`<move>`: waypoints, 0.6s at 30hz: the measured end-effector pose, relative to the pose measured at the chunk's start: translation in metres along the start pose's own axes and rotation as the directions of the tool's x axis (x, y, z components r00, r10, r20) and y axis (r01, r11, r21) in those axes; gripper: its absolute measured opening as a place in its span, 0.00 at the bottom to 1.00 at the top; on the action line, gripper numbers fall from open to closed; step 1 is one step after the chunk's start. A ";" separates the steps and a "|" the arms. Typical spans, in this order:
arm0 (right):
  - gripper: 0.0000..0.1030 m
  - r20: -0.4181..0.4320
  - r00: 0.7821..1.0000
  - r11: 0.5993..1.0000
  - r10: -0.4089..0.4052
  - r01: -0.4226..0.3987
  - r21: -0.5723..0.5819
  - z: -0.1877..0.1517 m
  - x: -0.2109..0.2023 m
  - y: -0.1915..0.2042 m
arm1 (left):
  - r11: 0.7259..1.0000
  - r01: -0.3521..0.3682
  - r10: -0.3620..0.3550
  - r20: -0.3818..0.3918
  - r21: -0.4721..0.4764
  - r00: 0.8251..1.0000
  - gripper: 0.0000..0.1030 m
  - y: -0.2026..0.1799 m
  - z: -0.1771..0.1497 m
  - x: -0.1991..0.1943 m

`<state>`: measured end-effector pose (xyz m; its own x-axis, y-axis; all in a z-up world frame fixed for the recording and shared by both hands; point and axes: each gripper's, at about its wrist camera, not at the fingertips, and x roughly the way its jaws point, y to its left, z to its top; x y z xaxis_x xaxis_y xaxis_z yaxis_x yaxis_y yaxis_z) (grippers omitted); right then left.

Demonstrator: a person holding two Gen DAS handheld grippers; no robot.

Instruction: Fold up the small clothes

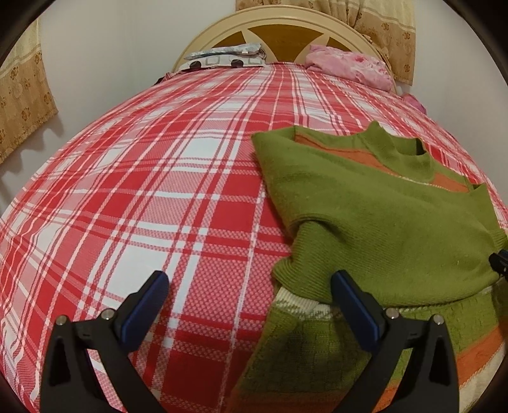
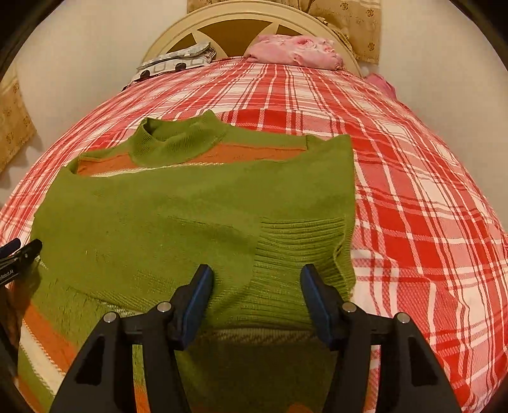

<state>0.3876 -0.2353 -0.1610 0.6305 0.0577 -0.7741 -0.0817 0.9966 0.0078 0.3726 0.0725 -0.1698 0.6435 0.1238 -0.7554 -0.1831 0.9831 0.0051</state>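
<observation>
A small green sweater (image 2: 177, 216) with orange and white stripes lies on the red plaid bed, collar toward the headboard, both sleeves folded across its chest. It also shows in the left wrist view (image 1: 374, 216), to the right. My left gripper (image 1: 250, 286) is open and empty, low over the sweater's left edge; its right finger is over the folded sleeve cuff, its left finger over bare sheet. My right gripper (image 2: 257, 279) is open and empty, straddling the ribbed cuff of the folded sleeve near the sweater's right side. The left gripper's tip (image 2: 19, 254) shows at the left edge.
The red and white plaid bedsheet (image 1: 143, 190) covers the bed. A cream headboard (image 1: 279, 28) stands at the far end, with a grey patterned pillow (image 1: 222, 57) and a pink bundle of cloth (image 1: 349, 65) before it. Yellow curtains (image 1: 22, 95) hang at the sides.
</observation>
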 end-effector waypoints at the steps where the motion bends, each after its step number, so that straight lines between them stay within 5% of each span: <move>1: 0.56 0.002 1.000 1.000 -0.002 0.002 0.002 0.000 -0.001 0.001 | 1.000 0.003 -0.003 -0.003 0.000 1.000 1.00 0.000 0.000 0.000; 12: 0.57 0.039 0.998 0.998 -0.049 0.050 -0.022 -0.009 -0.003 0.007 | 1.000 0.027 -0.028 0.027 0.013 0.999 1.00 0.000 0.021 -0.008; 14: 0.57 0.048 0.998 0.999 -0.047 0.048 -0.020 -0.010 -0.003 0.007 | 0.999 -0.033 0.033 0.002 0.014 0.999 1.00 0.001 0.026 0.003; 18: 0.57 0.054 0.997 0.999 -0.046 0.047 -0.018 -0.012 -0.003 0.007 | 0.999 0.001 -0.002 -0.033 -0.034 0.999 1.00 0.009 0.021 0.015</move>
<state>0.3761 -0.2296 -0.1658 0.6745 0.0150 -0.7381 -0.0659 0.9970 -0.0400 0.3963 0.0865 -0.1677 0.6190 0.1171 -0.7766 -0.2079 0.9780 -0.0182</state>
